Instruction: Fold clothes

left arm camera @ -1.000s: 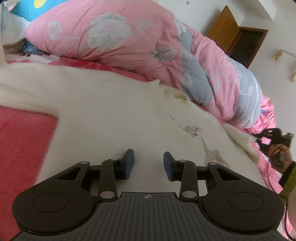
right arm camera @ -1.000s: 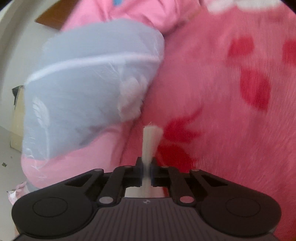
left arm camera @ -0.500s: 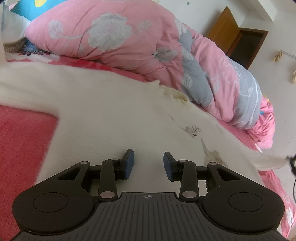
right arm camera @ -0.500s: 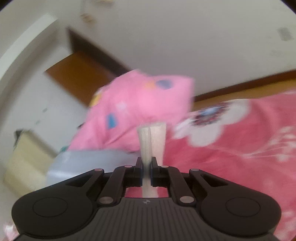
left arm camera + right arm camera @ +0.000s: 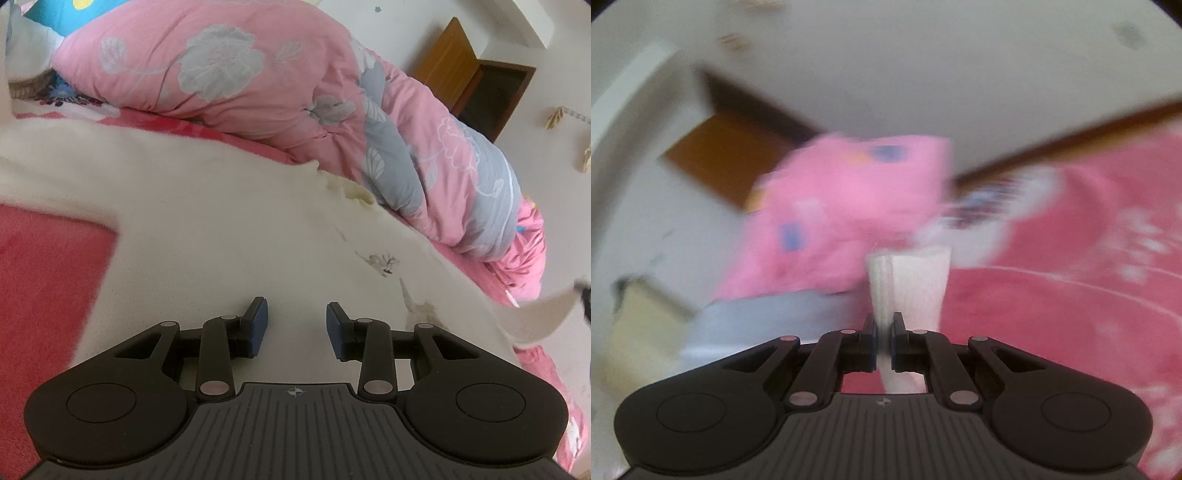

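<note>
cream sweater lying spread on red blanket, running leftward from lifted cuff; right gripper pinching that cuff at far right, left gripper hovering spread over body.

My left wrist camera sits low and close over the cream garment, looking forward between its fingers across the bed toward the pink quilt, the door and the wall behind. My right wrist camera is tipped up more, badly blurred, looking past a cream strip right at its fingertips to a pink pillow, the red blanket and the wall. Both views share the door, the wall, and the red blanket.
</note>
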{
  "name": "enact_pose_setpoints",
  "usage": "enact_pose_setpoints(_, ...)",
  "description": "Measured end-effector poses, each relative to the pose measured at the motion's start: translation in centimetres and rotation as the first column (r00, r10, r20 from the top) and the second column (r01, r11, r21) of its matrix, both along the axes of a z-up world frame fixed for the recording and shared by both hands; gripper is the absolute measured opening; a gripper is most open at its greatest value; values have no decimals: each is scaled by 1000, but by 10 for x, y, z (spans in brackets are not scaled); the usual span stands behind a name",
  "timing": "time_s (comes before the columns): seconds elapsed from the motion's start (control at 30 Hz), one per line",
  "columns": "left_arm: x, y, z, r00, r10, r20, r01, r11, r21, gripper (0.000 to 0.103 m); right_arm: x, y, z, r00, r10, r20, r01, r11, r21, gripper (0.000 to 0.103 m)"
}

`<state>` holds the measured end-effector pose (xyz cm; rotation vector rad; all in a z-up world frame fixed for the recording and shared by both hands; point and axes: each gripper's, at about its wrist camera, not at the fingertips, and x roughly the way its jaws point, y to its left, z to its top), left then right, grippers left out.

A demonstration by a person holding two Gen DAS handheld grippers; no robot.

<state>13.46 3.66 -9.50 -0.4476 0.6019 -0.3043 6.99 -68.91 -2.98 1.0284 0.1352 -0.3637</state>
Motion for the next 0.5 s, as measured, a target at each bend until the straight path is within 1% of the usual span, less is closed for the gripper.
enact_pose_setpoints(0.03,0,1,0,1000,0,0,0,1000,-8,35,9,14,17,998,57,28,-56,998,-25,6)
enact_pose_setpoints(0.1,0,3,-1,1000,0,-1,0,1000,-23,35,28,51,47,982,176,73,-171,983,-68,6)
enact_pose_setpoints(0.17,1,4,-1,1000,0,-1,0,999,-35,35,50,96,73,951,293,96,-281,952,-122,6)
enact_pose_setpoints(0.2,0,5,-1,1000,0,-1,0,999,-41,35,61,123,78,932,351,94,-336,931,-144,6)
enact_pose_setpoints(0.23,0,6,-1,1000,-1,-1,1,999,-47,35,72,153,76,910,407,82,-391,906,-161,6)
enact_pose_setpoints(0.3,0,9,0,1000,-1,-2,1,998,-62,35,94,213,73,856,514,56,-496,847,-191,6)
enact_pose_setpoints(0.37,0,12,1,1000,-2,-2,2,997,-76,35,117,274,69,789,613,26,-594,774,-219,6)
enact_pose_setpoints(0.47,0,16,1,1000,-3,-2,3,995,-96,35,150,364,64,668,743,-25,-724,642,-252,6)
enact_pose_setpoints(0.5,0,17,2,1000,-4,-2,4,995,-101,35,159,395,55,627,777,-61,-762,594,-258,6)
